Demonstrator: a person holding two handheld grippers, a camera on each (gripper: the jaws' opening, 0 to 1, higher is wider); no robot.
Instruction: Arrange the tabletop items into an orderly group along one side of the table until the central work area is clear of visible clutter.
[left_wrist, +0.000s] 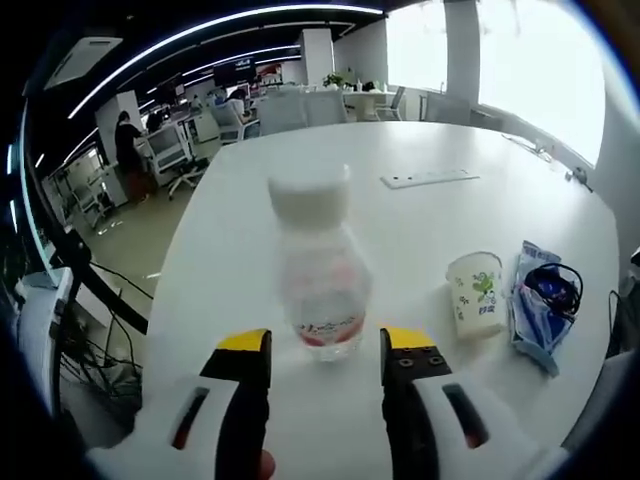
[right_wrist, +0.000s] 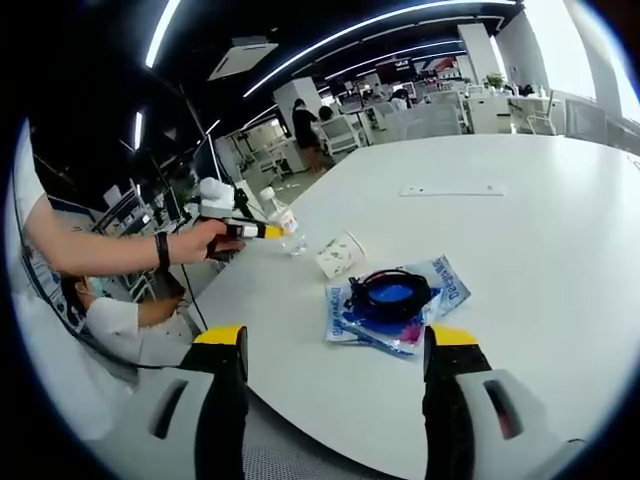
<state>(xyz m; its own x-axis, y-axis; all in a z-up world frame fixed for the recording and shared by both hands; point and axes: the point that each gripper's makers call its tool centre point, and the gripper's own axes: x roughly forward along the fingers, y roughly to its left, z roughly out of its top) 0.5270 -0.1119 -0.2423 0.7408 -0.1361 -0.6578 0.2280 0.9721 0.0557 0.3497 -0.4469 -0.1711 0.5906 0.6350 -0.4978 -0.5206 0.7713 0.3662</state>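
Observation:
A clear plastic bottle (left_wrist: 320, 265) with a white cap and a pink-white label stands upright on the white table (left_wrist: 430, 220), just beyond my open left gripper (left_wrist: 326, 348); its base sits between the yellow-tipped jaws, untouched. To its right stand a white paper cup (left_wrist: 476, 293) with a green print and a blue packet (left_wrist: 535, 300) with a coiled black cable on it. My right gripper (right_wrist: 335, 340) is open over the near table edge, short of the blue packet (right_wrist: 400, 305) and the paper cup (right_wrist: 340, 254). Farther left, the left gripper (right_wrist: 240, 229) is in a person's hand by the bottle (right_wrist: 285, 226).
A flat white power strip (left_wrist: 430, 179) lies farther back on the table (right_wrist: 520, 230). Office chairs, desks and a standing person (left_wrist: 130, 150) fill the room behind. A seated person (right_wrist: 110, 320) is beside the table's left edge. Cables hang below the edge.

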